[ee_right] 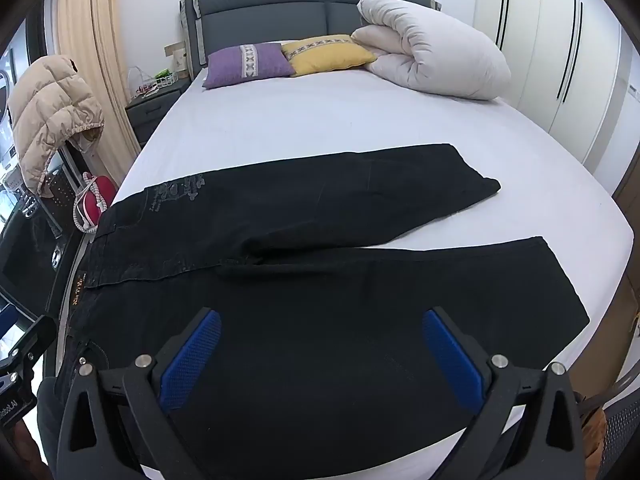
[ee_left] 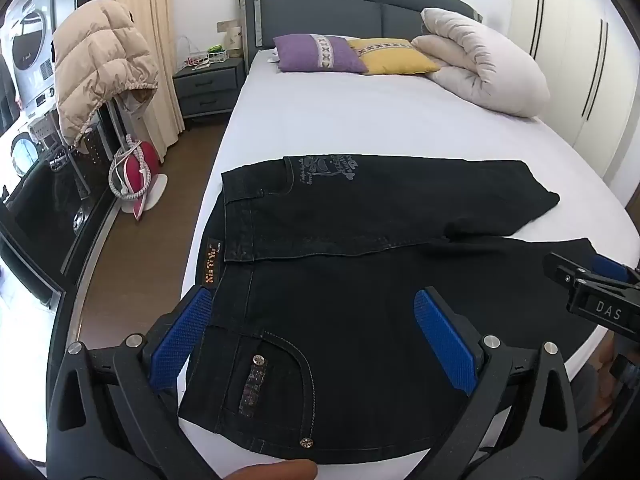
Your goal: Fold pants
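Black jeans point(ee_left: 360, 208) lie flat on the white bed point(ee_left: 340, 120), waistband to the left and both legs spread towards the right. My left gripper point(ee_left: 312, 296) hovers open over the near hip, above the stitched pocket point(ee_left: 276, 380), its blue pads apart with nothing gripped. In the right wrist view the jeans point(ee_right: 320, 208) fill the foreground. My right gripper point(ee_right: 322, 314) stands open above the near leg's thigh, holding nothing. Its black body also shows at the right edge of the left wrist view. The far leg's hem point(ee_right: 480, 188) lies shorter than the near one.
A purple pillow point(ee_right: 248, 64), a yellow pillow point(ee_right: 328, 54) and a rolled duvet point(ee_right: 432, 56) sit by the headboard. A nightstand point(ee_left: 208, 84), a hanging beige puffer jacket point(ee_left: 100, 60) and a red bag point(ee_left: 136, 172) on the floor are left of the bed. A wardrobe point(ee_right: 560, 60) stands on the right.
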Motion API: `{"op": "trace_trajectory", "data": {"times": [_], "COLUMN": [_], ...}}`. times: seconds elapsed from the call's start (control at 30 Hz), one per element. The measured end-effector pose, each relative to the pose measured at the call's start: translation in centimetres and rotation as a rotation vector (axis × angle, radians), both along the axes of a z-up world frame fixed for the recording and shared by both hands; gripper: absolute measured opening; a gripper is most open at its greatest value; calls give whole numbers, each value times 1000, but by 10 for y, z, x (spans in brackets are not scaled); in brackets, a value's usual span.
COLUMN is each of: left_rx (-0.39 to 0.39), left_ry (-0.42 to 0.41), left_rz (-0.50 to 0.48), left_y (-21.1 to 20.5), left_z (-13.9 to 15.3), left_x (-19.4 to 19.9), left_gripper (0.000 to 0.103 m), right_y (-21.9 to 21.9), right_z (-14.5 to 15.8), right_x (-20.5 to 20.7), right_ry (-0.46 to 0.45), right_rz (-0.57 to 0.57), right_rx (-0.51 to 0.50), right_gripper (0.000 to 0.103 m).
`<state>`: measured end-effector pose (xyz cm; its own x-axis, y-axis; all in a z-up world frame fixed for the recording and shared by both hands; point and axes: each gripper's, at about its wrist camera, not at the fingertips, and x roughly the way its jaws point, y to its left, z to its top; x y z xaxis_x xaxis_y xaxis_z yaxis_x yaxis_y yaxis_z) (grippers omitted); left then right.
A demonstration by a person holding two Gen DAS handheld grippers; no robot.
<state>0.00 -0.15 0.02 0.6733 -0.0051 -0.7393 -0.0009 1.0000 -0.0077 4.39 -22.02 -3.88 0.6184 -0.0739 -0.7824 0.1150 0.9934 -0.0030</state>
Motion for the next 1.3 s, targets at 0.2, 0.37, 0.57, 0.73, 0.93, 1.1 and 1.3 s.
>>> {"op": "trace_trajectory", "data": {"times": [0.2, 0.37, 0.57, 0.73, 0.93, 1.1, 1.3], "left_rx": [-27, -23, -25, -24, -24, -23, -24], "left_ry": [-6, 2, 5, 6, 7, 8, 8], "left_rz": [7, 11, 16, 18, 17, 17, 16], "left_y": [7, 11, 6, 6, 6, 6, 6], "left_z": [-5, -12, -6, -7, -8, -8, -9], "left_x": [-4, 1, 1, 2, 2, 2, 3], "left_gripper": [103, 103, 103, 103, 103, 103, 103], "right_y": [0, 8, 7, 11, 10, 9, 11], "right_z": [0, -4, -5, -6, -6, -6, -7], "right_x": [0, -4, -1, -2, -1, -1, -3], "right_ry": [1, 1, 9, 10, 12, 12, 12], "right_rz": [8, 16, 18, 21, 24, 23, 29], "right_rx": [-10, -20, -22, -25, -22, -23, -27], "right_gripper": [103, 103, 103, 103, 103, 103, 103]}}
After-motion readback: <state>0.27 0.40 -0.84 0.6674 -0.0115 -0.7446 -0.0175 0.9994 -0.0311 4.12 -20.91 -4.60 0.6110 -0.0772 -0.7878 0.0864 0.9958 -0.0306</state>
